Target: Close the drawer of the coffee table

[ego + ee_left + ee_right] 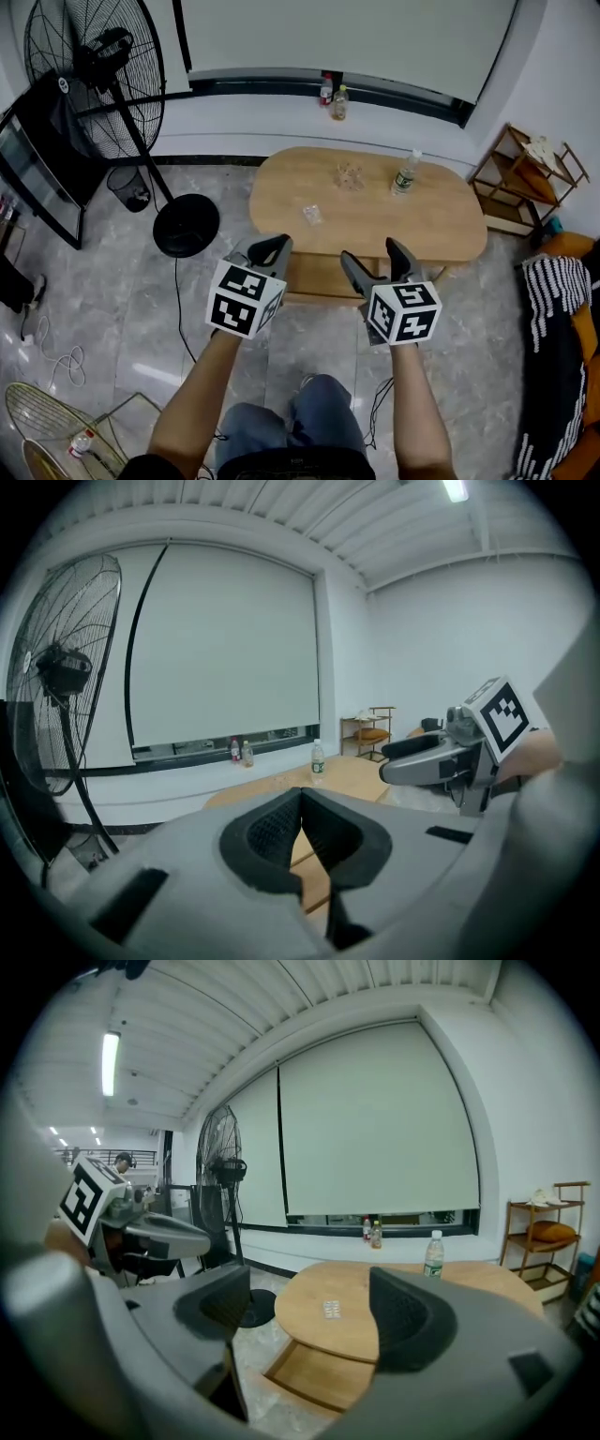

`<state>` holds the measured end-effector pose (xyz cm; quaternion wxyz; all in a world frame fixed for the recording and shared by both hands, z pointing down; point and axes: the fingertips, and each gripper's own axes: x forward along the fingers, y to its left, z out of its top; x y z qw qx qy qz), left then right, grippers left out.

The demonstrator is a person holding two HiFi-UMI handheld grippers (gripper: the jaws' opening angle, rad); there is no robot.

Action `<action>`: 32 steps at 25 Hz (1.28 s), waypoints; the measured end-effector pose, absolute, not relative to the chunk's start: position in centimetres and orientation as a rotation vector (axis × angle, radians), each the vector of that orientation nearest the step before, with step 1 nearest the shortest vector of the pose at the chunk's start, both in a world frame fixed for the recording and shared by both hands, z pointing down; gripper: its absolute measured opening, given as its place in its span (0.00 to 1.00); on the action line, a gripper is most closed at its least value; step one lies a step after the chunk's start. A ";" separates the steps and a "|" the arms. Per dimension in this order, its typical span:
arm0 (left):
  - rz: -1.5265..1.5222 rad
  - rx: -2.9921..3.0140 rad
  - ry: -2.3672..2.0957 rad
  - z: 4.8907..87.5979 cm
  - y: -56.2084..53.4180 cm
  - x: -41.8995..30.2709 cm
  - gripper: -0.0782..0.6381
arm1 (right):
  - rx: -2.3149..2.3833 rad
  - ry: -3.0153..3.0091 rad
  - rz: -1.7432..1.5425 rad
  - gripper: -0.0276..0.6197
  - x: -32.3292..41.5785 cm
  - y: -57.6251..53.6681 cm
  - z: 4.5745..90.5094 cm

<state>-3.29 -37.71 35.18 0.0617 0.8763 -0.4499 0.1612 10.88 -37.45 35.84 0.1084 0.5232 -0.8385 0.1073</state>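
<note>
The oval wooden coffee table [441,220] stands ahead of me, and its drawer [319,277] is pulled out from under the near edge. The drawer [314,1372] shows an empty wooden bottom. My left gripper [272,246] hovers over the drawer's left part, and its pads [281,822] meet at the tip with nothing between them. My right gripper [373,258] hovers over the drawer's right part, open and empty [314,1321]. Neither gripper touches the drawer. A water bottle [404,173], a blister pack [311,215] and a small clear item [349,175] rest on the tabletop.
A tall standing fan [94,80] with a round base [186,225] is on the left, with a black bin [129,187] beside it. A wooden shelf [525,178] and a striped cloth [553,309] are on the right. Two bottles [333,98] stand on the window sill.
</note>
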 end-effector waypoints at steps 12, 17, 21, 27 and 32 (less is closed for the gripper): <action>0.467 2.675 -1.338 53.1 -38.5 -3.8 0.11 | 1.527 -2.453 0.266 0.64 9.9 -38.1 53.1; 0.466 2.715 -1.315 59.3 -37.7 -3.4 0.11 | 1.563 -2.464 0.265 0.64 9.3 -37.5 59.2; 0.436 2.710 -1.316 63.5 -37.1 -3.7 0.11 | 1.581 -2.462 0.282 0.64 9.0 -36.6 64.0; 0.412 2.749 -1.305 67.1 -36.7 -2.9 0.11 | 1.617 -2.465 0.308 0.64 9.1 -35.6 68.7; 0.452 2.776 -1.281 69.4 -35.8 -2.3 0.11 | 1.648 -2.489 0.363 0.64 9.1 -34.9 71.5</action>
